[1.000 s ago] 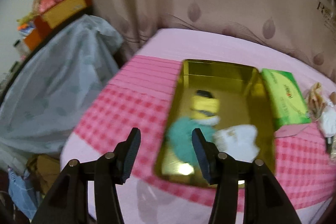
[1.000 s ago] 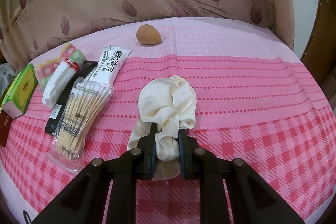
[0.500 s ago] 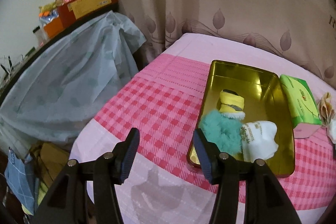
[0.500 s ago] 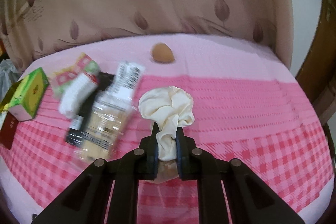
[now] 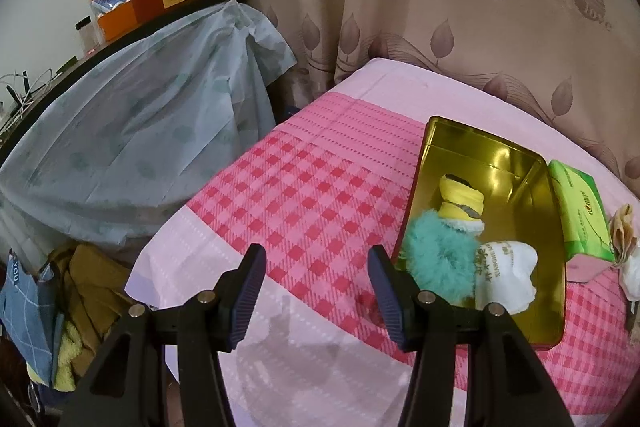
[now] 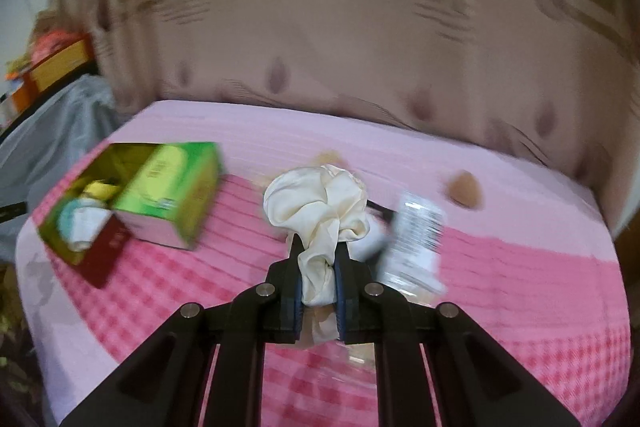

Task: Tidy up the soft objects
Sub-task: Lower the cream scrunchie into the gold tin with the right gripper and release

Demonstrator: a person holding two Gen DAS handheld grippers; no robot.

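My right gripper is shut on a cream scrunchie and holds it in the air above the pink checked cloth. A gold tin tray lies on the table; in it are a teal fluffy scrunchie, a yellow sock and a white sock. The same tray shows blurred at the left of the right wrist view. My left gripper is open with nothing between its fingers, just left of the tray over bare cloth.
A green tissue pack lies against the tray's right side. A brown egg, a cotton swab packet and other small items lie to the right. A covered heap stands past the table's left edge.
My right gripper lifted the cream scrunchie off the cloth and swung left, bringing the tray into view. My left gripper drew leftwards, away from over the tray.
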